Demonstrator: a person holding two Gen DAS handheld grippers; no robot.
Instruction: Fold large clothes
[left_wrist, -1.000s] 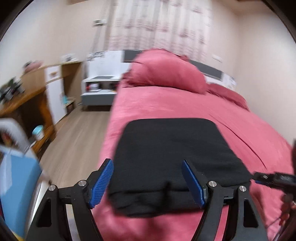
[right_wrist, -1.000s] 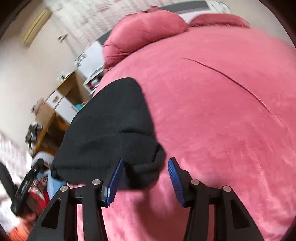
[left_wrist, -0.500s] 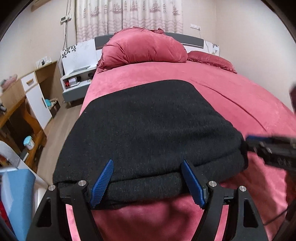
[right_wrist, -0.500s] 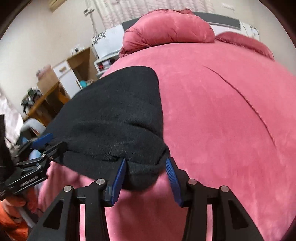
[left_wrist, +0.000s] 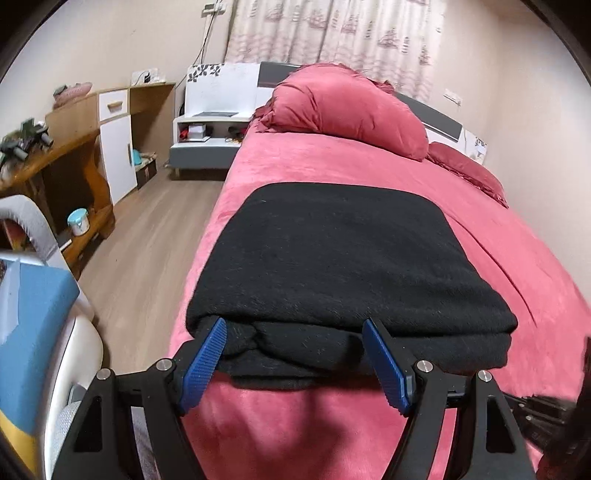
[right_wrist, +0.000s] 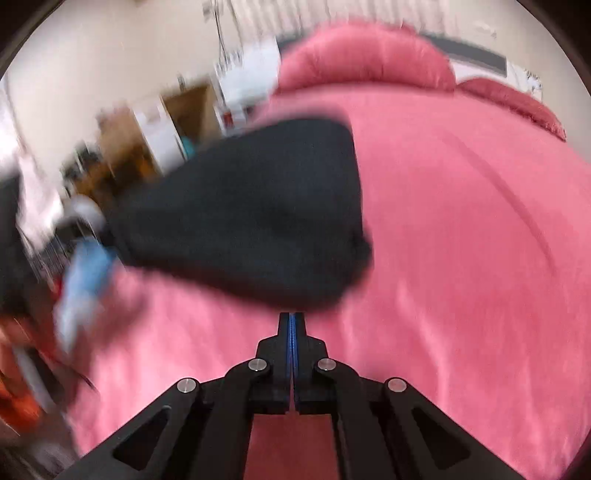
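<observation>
Lying folded on the pink bed (left_wrist: 498, 229), the black garment (left_wrist: 332, 258) sits just ahead of the left hand-held gripper (left_wrist: 295, 358), fingers spread wide; the right hand-held gripper (right_wrist: 291, 325) is clenched, holding nothing.

Soft cloth on a plush bed, hard plastic tongs

The folded black knit garment (left_wrist: 343, 258) looks matt and slightly fuzzy; the pink velvety bed cover (left_wrist: 517, 266) has a soft sheen. The left tongs (left_wrist: 295, 356) have ribbed blue pads (left_wrist: 205, 360) on matt black plastic with shiny metal rivets. Left, a smooth wood-plank floor (left_wrist: 147, 236).
</observation>
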